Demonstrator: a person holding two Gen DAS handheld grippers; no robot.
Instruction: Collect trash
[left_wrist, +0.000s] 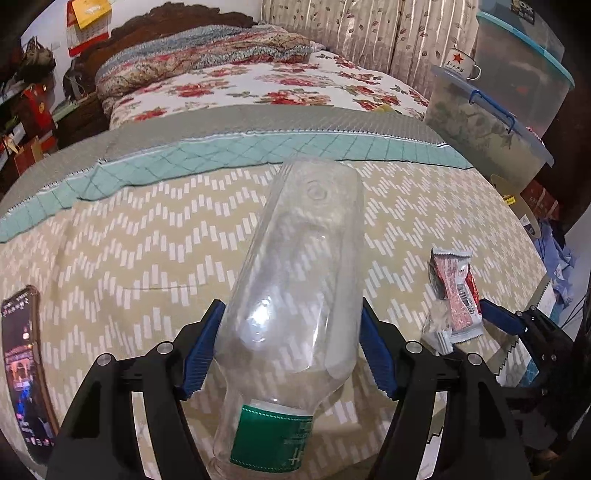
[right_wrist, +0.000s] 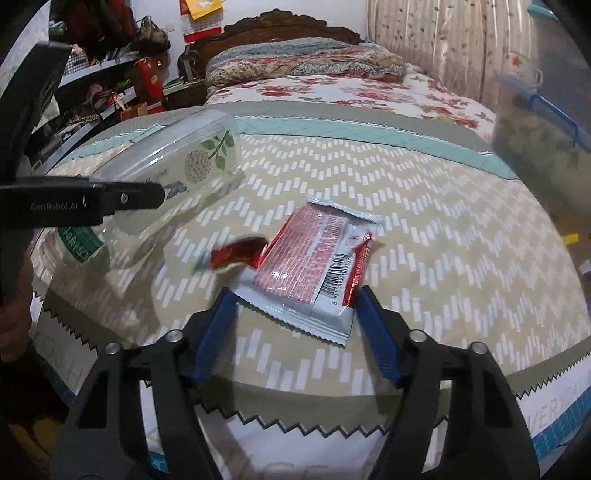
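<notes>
The left hand-held gripper (left_wrist: 288, 350) clamps a clear plastic bottle (left_wrist: 295, 295) at its body, base pointing away, above the bed (left_wrist: 147, 236). The right hand-held gripper (right_wrist: 291, 332) stands spread, its blue pads flanking the near end of a red-and-silver wrapper (right_wrist: 314, 269) lying flat on the zigzag cover; contact cannot be confirmed. A crumpled red scrap (right_wrist: 236, 254) lies just left of it.

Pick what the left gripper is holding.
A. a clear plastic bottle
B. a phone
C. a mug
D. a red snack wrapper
A: the left gripper has its blue pads pressed on both sides of the clear bottle, while the wrapper lies apart on the bedspread.
</notes>
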